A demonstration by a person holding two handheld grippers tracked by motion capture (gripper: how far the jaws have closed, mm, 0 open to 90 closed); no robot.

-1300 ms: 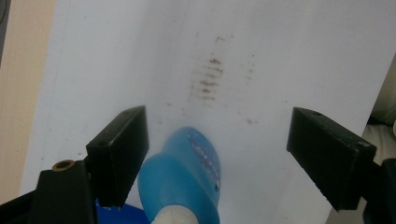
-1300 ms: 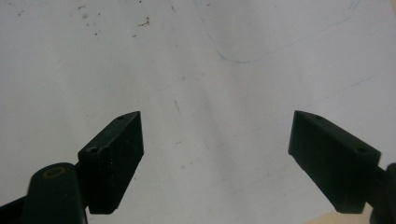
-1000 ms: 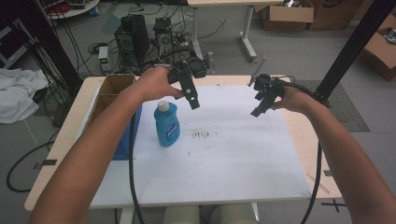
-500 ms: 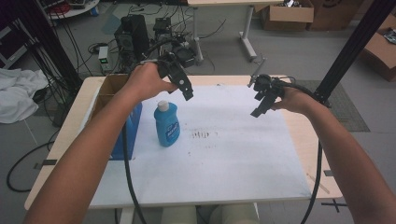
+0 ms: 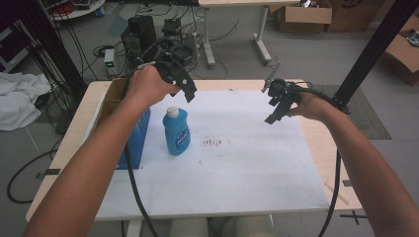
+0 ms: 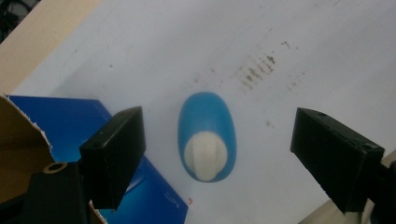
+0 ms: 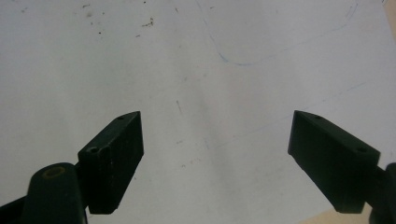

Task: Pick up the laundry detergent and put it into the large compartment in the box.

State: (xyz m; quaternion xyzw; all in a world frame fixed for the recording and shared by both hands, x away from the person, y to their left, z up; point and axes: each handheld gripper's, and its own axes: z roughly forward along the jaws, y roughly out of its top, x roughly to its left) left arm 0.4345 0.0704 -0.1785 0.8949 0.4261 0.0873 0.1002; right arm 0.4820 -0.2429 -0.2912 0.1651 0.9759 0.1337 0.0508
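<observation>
A blue bottle (image 5: 176, 131) with a white cap stands upright on the white table cover. My left gripper (image 5: 189, 95) hangs above and just behind the bottle, clear of it. In the left gripper view the bottle (image 6: 207, 135) is seen from above, far below the wide-set jaws of the left gripper (image 6: 219, 142). The jaws have just been opening and nothing is pressed between them. Over the right side of the table my right gripper (image 5: 272, 117) is open, and in the right gripper view the right gripper (image 7: 215, 149) has only bare cover beneath it.
A blue box (image 5: 140, 129) with an open cardboard box (image 5: 112, 96) behind it stands left of the bottle. Brown specks (image 5: 212, 143) mark the white cover (image 5: 237, 182). Cables trail from both grippers. Beyond the table's far edge is equipment on the floor.
My left gripper has drawn up and back to the left, away from the bottle's cap. The bottle stays standing where it was. The right gripper has not moved.
</observation>
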